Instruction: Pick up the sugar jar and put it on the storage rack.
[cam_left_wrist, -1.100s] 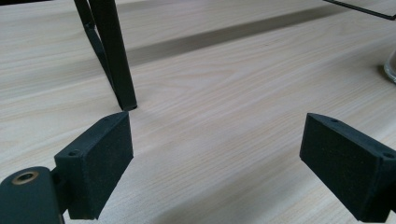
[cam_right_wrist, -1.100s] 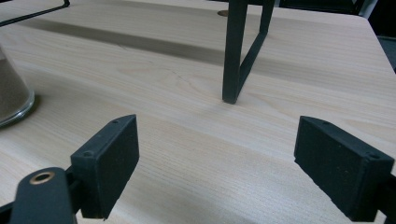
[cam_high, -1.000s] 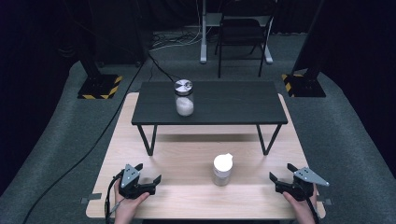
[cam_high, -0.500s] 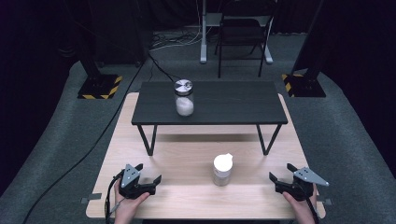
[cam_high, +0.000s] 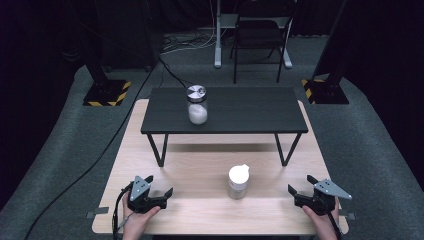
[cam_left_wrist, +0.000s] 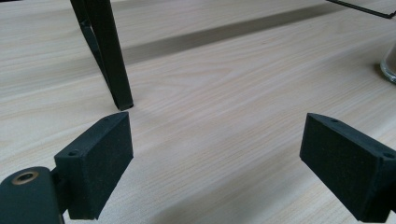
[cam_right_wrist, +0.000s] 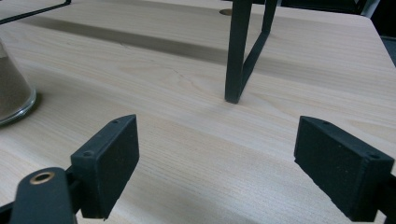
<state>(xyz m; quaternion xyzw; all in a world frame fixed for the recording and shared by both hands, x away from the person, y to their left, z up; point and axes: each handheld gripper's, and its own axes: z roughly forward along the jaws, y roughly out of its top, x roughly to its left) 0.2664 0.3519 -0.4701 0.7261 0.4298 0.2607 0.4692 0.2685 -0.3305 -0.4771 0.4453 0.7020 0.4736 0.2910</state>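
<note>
- Grippers rested low at the near edge of the table (cam_high: 200, 220), one in each hand, and neither held anything.
- On the left, the left gripper (cam_high: 159, 192) had its jaws spread wide with only bare wood between them; a black leg (cam_left_wrist: 109, 56) of the bench (cam_high: 225, 107) stood just beyond its left jaw, and the edge of the near jar (cam_high: 238, 181) sat well off to the right of its right jaw.
- That near jar, white-capped and part filled with pale powder, stood upright between the two grippers, nearer the right one, apart from both.
- A second jar (cam_high: 197, 104), metal-lidded, stood on the bench, well beyond either pair of jaws.
- On the right, the right gripper (cam_high: 298, 183) also had its jaws spread and empty; the near jar's base (cam_right_wrist: 14, 93) lay off to the left of its left jaw, a bench leg (cam_right_wrist: 238, 51) ahead between the jaws.
- Judged from this, the step was a first reach for the near jar, and the right gripper looked better placed.
- Doing it well would have meant turning inward until the jar stood centred between the pads, keeping them level, closing below the cap, and staying clear of the bench leg.
</note>
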